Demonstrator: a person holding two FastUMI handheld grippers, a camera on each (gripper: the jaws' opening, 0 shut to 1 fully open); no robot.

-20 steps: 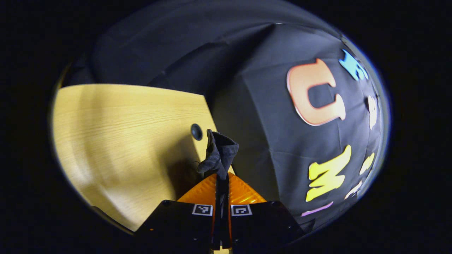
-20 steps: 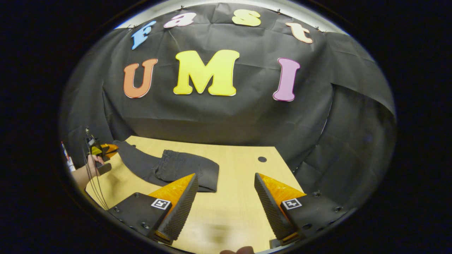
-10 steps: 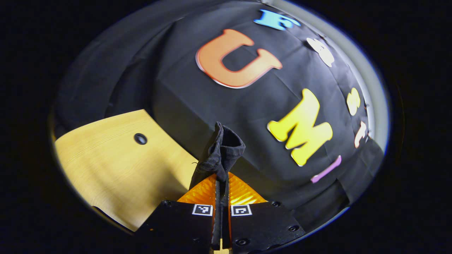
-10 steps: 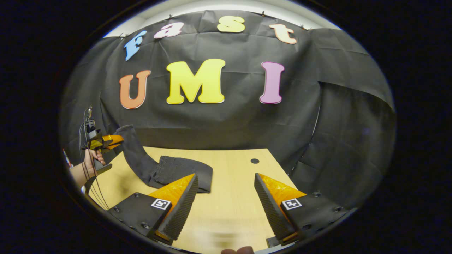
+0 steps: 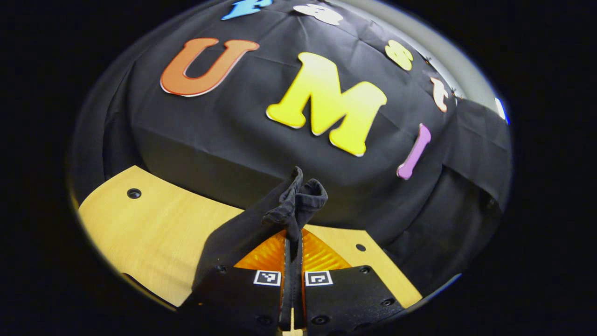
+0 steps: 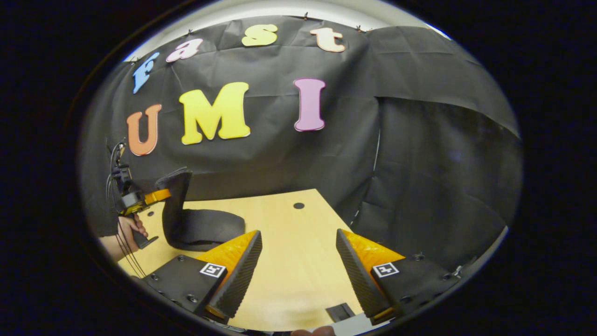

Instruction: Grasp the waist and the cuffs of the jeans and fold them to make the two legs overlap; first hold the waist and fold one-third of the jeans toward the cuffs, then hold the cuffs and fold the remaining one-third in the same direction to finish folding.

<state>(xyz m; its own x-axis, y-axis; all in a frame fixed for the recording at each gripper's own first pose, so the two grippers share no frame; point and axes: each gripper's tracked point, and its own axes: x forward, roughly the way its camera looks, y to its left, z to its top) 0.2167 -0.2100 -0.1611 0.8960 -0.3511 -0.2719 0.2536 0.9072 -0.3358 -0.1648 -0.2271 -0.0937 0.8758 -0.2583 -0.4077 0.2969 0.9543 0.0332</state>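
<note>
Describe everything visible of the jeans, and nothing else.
The dark charcoal denim jeans are partly folded on the pale wooden table. One end lies flat in a stacked bundle; the other rises upright, lifted off the table. In the left gripper view, a bunched, hemmed edge of the cloth sticks out beyond the left tongs, whose fingers are shut on it. The open right tongs hold nothing.

In the left gripper view the left gripper [image 5: 292,235] hides most of the jeans [image 5: 294,200], and in the right gripper view the right gripper [image 6: 298,261] hides part of their fold.
</note>
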